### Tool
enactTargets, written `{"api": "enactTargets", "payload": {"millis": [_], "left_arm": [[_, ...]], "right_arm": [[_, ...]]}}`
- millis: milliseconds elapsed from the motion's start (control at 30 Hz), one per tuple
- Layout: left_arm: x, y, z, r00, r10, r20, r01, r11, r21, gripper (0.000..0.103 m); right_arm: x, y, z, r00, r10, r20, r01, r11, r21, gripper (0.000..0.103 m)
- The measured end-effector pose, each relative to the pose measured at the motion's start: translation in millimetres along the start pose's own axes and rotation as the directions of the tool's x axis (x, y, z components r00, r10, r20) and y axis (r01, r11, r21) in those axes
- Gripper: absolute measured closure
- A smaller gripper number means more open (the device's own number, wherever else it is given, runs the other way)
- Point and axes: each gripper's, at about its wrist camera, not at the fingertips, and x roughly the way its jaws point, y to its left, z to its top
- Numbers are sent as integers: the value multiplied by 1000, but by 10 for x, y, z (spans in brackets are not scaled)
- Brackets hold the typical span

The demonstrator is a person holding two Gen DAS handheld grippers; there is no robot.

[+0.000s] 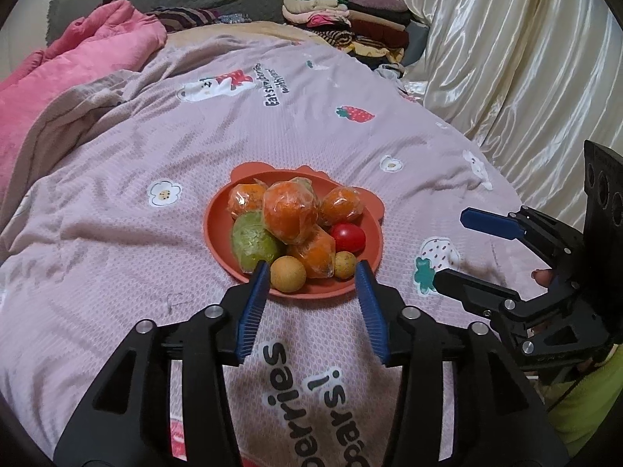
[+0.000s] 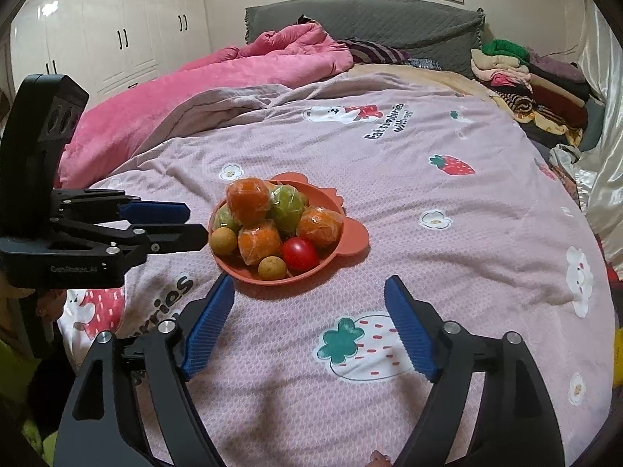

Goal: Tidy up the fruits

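Note:
An orange bear-eared plate point(image 1: 218, 233) point(image 2: 350, 239) sits on the pink bedspread, piled with fruit: several plastic-wrapped oranges point(image 1: 290, 212) point(image 2: 248, 195), wrapped green fruits point(image 1: 253, 241) point(image 2: 287, 204), a red tomato point(image 1: 347, 236) point(image 2: 300, 253) and two small tan round fruits point(image 1: 288, 273) point(image 2: 272, 267). My left gripper point(image 1: 312, 270) point(image 2: 194, 222) is open and empty, its tips just at the plate's near rim. My right gripper point(image 2: 309, 284) point(image 1: 447, 249) is open and empty, to the right of the plate above the bedspread.
The bedspread point(image 1: 311, 116) point(image 2: 447, 264) has strawberry and flower prints. A pink duvet point(image 1: 78, 62) point(image 2: 241, 78) lies at the back left. Folded clothes point(image 1: 342, 19) point(image 2: 529, 78) are stacked at the back right. A cream satin curtain point(image 1: 525, 58) hangs along the right side.

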Motion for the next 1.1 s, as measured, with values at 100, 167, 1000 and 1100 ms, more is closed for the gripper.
{"api": "enactTargets", "payload": {"millis": [100,167,1000,1100], "left_arm": [[-82,-8,-24,1000,8,9,-8,1000,-3,58],[-143,-5,-53,1000,16,16,-16,1000,-6,53],[-499,15,-561,991,132,7,-130,987,-92,10],[-460,20,-596,990,138,-7,-138,986,-98,10]], "right_arm": [[-57,20,-7,1000,-7,6,7,1000,-1,19],[-107,43,-20,1000,-10,11,10,1000,-2,18],[-302,204,-420,999,-53,-11,53,998,43,5],[-270,204,-478,998,-51,-28,52,997,52,5]]}}
